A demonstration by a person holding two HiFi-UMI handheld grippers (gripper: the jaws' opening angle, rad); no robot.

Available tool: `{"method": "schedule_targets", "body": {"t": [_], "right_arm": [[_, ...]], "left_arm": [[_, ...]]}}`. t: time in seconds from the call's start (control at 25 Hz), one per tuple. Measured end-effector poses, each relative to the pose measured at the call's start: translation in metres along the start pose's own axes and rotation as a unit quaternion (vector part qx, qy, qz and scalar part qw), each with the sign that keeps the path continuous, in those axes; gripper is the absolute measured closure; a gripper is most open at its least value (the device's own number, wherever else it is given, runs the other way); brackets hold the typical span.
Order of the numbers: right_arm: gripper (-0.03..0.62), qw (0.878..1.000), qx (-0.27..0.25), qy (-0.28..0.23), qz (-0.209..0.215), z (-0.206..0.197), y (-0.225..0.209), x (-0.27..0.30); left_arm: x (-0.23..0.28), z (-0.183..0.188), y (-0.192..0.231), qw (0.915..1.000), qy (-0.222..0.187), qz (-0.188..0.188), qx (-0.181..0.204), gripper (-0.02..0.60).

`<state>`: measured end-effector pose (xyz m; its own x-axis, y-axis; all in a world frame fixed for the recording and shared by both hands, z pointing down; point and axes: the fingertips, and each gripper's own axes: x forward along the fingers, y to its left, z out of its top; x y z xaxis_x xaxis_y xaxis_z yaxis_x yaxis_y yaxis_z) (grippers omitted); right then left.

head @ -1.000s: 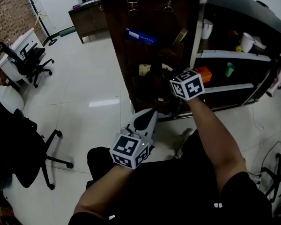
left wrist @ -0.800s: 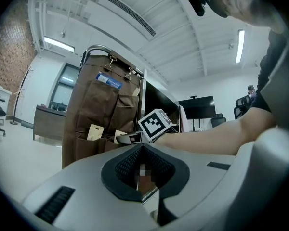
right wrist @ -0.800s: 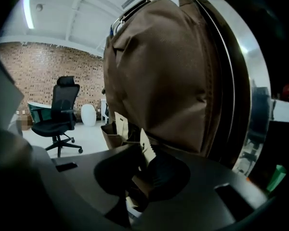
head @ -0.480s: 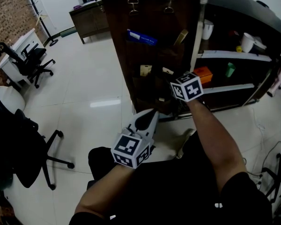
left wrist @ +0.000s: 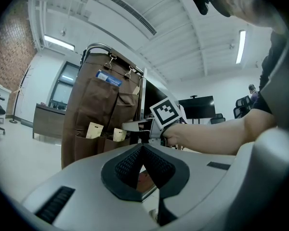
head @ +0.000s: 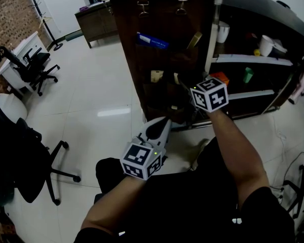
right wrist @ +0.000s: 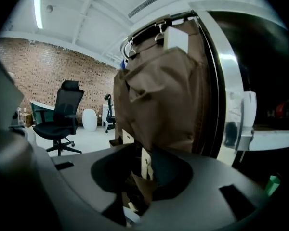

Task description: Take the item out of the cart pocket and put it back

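**Head view.** At centre right, the right tool (head: 190, 87) is held up against the brown pocket organiser (head: 162, 44) that hangs on the cart (head: 228, 58). It is placed at the pale card (head: 178, 78), which stands in a middle pocket. The left tool (head: 161, 126) is held low at lower centre, well apart from the pockets, probably so that the working side is left unobstructed.

**Left gripper view.** The jaws of the left tool are pressed together and nothing is held between them. The tool is judged to be idle.

**Right gripper view.** The jaws are spread and have just been opening. The card (right wrist: 145, 165) is seen upright between them at lower centre, and the pads do not appear to press on it. A release is judged to be in hand, with the card carried by the pocket fabric.
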<state>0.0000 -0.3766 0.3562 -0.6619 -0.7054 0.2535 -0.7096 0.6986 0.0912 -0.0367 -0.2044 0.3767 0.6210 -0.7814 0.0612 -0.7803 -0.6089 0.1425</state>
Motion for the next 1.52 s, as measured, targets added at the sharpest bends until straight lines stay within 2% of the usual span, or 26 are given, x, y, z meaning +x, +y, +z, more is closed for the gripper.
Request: {"method": "schedule_targets", "body": {"t": [0.12,0.16,0.2,0.48,0.68,0.84,1.16,1.4,1.52], "right_arm": [[0.512,0.999,0.015,-0.035,0.023,0.022,0.017,-0.021],[0.575,0.998,0.023,-0.048,0.029,0.029,0.022,-0.029],[0.586,0.997,0.029,-0.061,0.033,0.036,0.027,-0.038],[0.588,0.988,0.041,-0.14,0.052,0.069,0.057,-0.105],[0.588,0.982,0.058,-0.165,0.069,0.061,0.083,-0.144],[0.588,0.983,0.07,-0.158,0.063,0.037,0.095,-0.158],[0.588,0.99,0.083,-0.104,0.047,-0.023,0.097,-0.143],[0.588,0.994,0.079,-0.068,0.046,-0.054,0.099,-0.123],[0.588,0.993,0.084,-0.066,0.048,-0.057,0.1,-0.122]], "left_arm": [[-0.001,0.0,-0.001,1.0,0.0,0.0,0.001,0.581],[-0.001,0.0,-0.001,1.0,-0.001,0.0,0.002,0.581],[-0.001,0.001,-0.001,1.0,-0.001,0.0,0.003,0.581],[-0.001,0.004,-0.004,0.9999,-0.005,0.001,0.013,0.581],[-0.001,0.003,-0.006,0.9999,-0.004,0.0,0.017,0.581],[-0.002,0.004,-0.006,0.9998,-0.007,0.0,0.017,0.581],[-0.002,0.005,-0.012,0.9997,-0.009,-0.006,0.021,0.581],[-0.001,0.005,-0.012,0.9997,-0.008,-0.006,0.02,0.581],[-0.001,0.004,-0.011,0.9998,-0.007,-0.006,0.019,0.581]]}}
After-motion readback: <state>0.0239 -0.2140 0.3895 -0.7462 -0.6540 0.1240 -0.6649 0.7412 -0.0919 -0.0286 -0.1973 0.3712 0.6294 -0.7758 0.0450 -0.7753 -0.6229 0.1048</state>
